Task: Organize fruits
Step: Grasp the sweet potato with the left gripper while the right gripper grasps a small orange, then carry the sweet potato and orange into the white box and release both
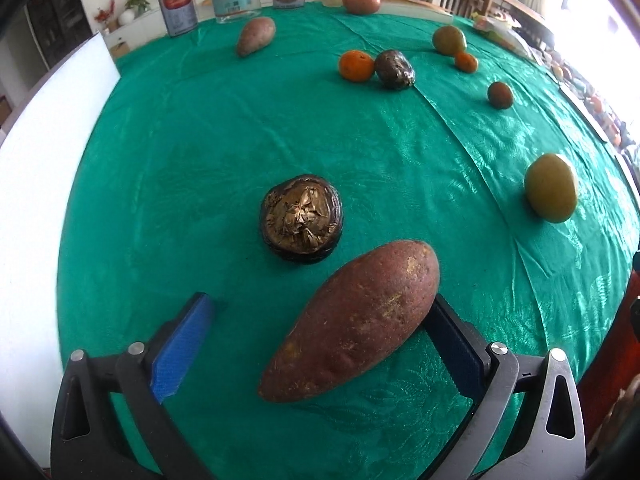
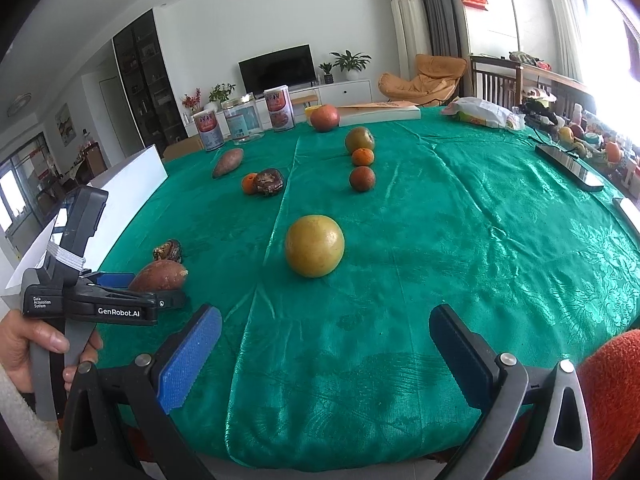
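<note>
Your left hand-held gripper (image 1: 320, 336) is spread wide around the near sweet potato (image 1: 352, 320), which lies flat on the green cloth of the bench (image 1: 200, 140), slanted across the gap. Its fat end sits right against the right pad, though I can't tell if they truly touch, and the left pad (image 1: 182, 348) stands clear of it with bare cloth between. So nothing is pinched yet; by my reading you're lined up for a grasp across the thick middle, which makes sense, since the tapered tail would slip.

Just beyond the potato sits a dark, wrinkled fruit (image 1: 301, 219), close enough that a forward push could nudge it. Watch that.

Your right hand-held gripper (image 2: 324, 344) is open too, holding nothing, with only cloth between the pads. The yellow-green round fruit (image 2: 315, 246) lies ahead of it, apart from everything else, and looks like the natural next pick for that side.

Look further down the bench: in the right wrist view three round fruits (image 2: 362, 156) run in a line, greenish one farthest, then two orange ones. A second sweet potato (image 2: 228, 162) lies to their left, with an orange (image 2: 249, 183) touching another dark fruit (image 2: 269, 182). That suggests grouping by kind is only partly done, so I'd judge the near potato belongs with its far twin.
</note>
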{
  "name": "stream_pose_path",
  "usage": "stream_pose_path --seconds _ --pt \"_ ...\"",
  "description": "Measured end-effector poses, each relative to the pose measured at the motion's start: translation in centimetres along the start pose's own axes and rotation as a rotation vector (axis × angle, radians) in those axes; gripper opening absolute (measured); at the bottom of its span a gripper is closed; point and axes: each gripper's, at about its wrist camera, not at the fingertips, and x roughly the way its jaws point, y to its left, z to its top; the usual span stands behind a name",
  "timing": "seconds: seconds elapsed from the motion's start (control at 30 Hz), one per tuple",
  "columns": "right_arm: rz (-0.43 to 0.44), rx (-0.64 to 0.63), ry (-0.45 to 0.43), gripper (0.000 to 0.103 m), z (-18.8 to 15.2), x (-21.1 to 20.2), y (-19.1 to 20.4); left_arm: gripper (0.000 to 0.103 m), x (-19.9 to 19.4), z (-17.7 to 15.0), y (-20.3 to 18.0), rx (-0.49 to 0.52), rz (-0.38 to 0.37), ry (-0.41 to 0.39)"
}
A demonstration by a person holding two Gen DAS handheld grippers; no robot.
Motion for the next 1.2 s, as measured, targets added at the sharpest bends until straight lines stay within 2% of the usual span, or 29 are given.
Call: stream_pose_path --seconds 0.07,0.13,0.17,0.2,0.23,0.27,0.3,0.33,0.4,0.47,0.53,0.57,0.6,0.63,0.73,0.77,0.83,0.87,0.93,1.03,1.13,1.2 --pt "0.001 0.014 0.007 0.103 -0.1 0.1 -0.3 0.102 -0.1 0.2 0.0 -0.002 0.008 0.054" --pt "0.002 0.030 0.010 0.103 0.0 0.1 -0.7 0.099 -0.4 0.2 -0.5 0.016 0.010 0.064" --pt "0.004 0.039 0.012 0.103 0.0 0.1 -1.0 0.088 -0.6 0.0 -0.9 0.029 0.014 0.050" --pt "0.009 0.049 0.017 0.103 0.1 0.1 -1.2 0.073 -1.0 -0.1 -1.2 0.037 -0.002 0.032" --pt "0.018 0.061 0.030 0.103 0.3 0.2 -1.7 0.068 -1.3 -0.2 -1.5 0.045 -0.013 0.025" --pt "0.038 0.075 0.052 0.103 0.9 0.4 -2.2 0.055 -1.5 -0.3 -1.7 0.052 -0.006 0.020" --pt "0.069 0.092 0.069 0.103 1.9 0.6 -2.9 0.047 -1.8 -0.4 -1.8 0.054 -0.012 0.015" --pt "0.104 0.112 0.079 0.103 3.2 0.9 -3.8 0.044 -1.9 -0.6 -1.8 0.047 -0.019 0.012" --pt "0.176 0.135 0.113 0.103 6.9 2.5 -5.8 0.042 -2.2 -1.0 -1.5 0.021 -0.050 0.004" --pt "0.165 0.102 0.230 0.102 10.8 6.0 -6.8 0.042 -2.5 -1.6 -1.2 -0.008 -0.077 -0.008" --pt "0.147 0.018 0.323 0.088 13.8 10.0 -6.5 0.042 -2.8 -2.1 -0.7 -0.036 -0.091 -0.016" --pt "0.141 -0.015 0.373 0.074 14.8 12.1 -6.2 0.042 -3.0 -2.4 -0.4 -0.052 -0.099 -0.017" --pt "0.133 -0.034 0.420 0.065 15.4 14.1 -5.9 0.042 -3.1 -2.6 -0.1 -0.068 -0.108 -0.015" --pt "0.120 -0.049 0.450 0.063 16.0 15.7 -5.5 0.042 -3.3 -2.8 0.2 -0.083 -0.118 -0.014" --pt "0.097 -0.074 0.483 0.062 16.8 19.2 -4.3 0.042 -3.7 -3.4 0.9 -0.100 -0.133 -0.010" --pt "0.083 -0.086 0.489 0.058 16.9 20.0 -3.8 0.042 -3.8 -3.5 1.1 -0.102 -0.134 -0.010" --pt "0.028 -0.094 0.507 0.041 16.7 21.4 -3.5 0.041 -3.9 -3.8 1.4 -0.110 -0.139 -0.012" --pt "0.024 -0.066 0.512 0.030 16.5 21.8 -3.7 0.041 -4.0 -3.9 1.6 -0.118 -0.142 -0.015" --pt "0.030 -0.033 0.497 0.030 16.4 21.4 -4.0 0.041 -4.4 -4.2 2.1 -0.140 -0.151 -0.032" --pt "0.046 -0.061 0.478 0.030 16.5 19.4 -3.2 0.041 -6.5 -4.2 3.2 -0.187 -0.188 -0.080" --pt "0.111 -0.125 0.460 0.030 17.3 16.0 0.0 0.041 -10.2 -3.6 5.2 -0.246 -0.250 -0.154" --pt "0.195 -0.179 0.438 0.030 18.3 13.6 3.9 0.041 -13.1 -3.1 7.6 -0.293 -0.278 -0.214"
